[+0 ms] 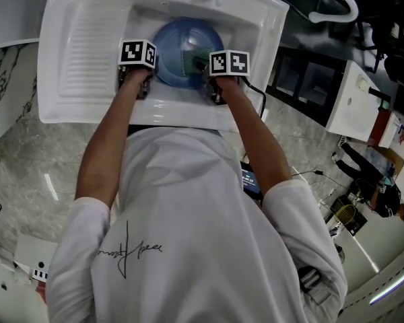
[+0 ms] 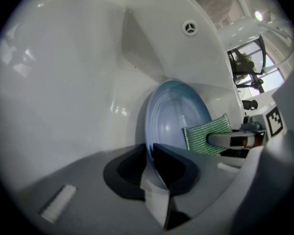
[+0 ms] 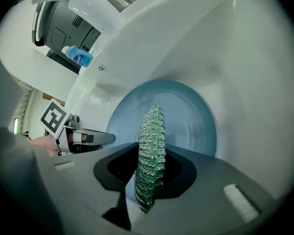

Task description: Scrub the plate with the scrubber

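**Both claws clamped: one on the plate, one on the scrubber**

The left gripper [image 2: 151, 154] has its jaws closed on the near rim of the blue plate [image 2: 175, 115], which sits in the basin of the white sink [image 1: 87, 52]. The right gripper [image 3: 148, 155] pinches the green scrubber [image 3: 152, 126], seen edge-on, over the plate's face. Whether the scrubber presses on the plate is unclear. In the head view, the marker cubes cover both sets of jaws.
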`<state>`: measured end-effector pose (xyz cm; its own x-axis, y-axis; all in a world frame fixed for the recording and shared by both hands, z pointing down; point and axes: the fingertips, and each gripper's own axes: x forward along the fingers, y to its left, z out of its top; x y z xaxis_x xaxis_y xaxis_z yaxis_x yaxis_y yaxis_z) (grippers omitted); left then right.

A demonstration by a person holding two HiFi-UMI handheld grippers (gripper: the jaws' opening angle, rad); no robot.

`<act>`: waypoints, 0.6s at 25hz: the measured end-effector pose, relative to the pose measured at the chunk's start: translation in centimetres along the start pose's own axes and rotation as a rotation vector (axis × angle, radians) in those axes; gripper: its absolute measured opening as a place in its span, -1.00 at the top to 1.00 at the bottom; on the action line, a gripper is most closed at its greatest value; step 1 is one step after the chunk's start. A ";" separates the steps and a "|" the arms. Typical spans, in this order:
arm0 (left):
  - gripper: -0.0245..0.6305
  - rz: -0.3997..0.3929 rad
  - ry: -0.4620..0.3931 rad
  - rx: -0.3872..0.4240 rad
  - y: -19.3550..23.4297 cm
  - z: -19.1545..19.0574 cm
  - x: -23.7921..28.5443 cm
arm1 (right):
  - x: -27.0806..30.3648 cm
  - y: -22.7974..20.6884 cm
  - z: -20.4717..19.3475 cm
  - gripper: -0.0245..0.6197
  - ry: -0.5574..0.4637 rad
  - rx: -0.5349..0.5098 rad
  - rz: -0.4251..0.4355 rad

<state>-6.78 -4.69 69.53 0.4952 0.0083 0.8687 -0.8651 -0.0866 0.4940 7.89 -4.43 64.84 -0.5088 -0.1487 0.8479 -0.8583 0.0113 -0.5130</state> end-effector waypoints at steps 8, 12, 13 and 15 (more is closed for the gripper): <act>0.67 -0.002 0.002 -0.001 0.0 -0.1 0.0 | -0.8 -1.2 0.2 0.69 -0.006 0.002 -0.037; 0.67 -0.003 0.002 0.001 0.0 -0.1 0.2 | -1.1 -1.7 0.2 0.69 -0.008 -0.002 -0.058; 0.67 -0.004 0.002 0.001 0.0 -0.1 0.2 | -1.2 -1.9 0.3 0.69 -0.008 -0.001 -0.063; 0.67 -0.003 0.002 0.002 0.0 0.0 0.2 | -1.3 -2.2 0.3 0.69 -0.012 0.002 -0.079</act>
<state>-6.67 -4.65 69.68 0.4981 0.0105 0.8671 -0.8632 -0.0889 0.4970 10.47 -4.59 64.82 -0.4384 -0.1605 0.8843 -0.8957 -0.0031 -0.4446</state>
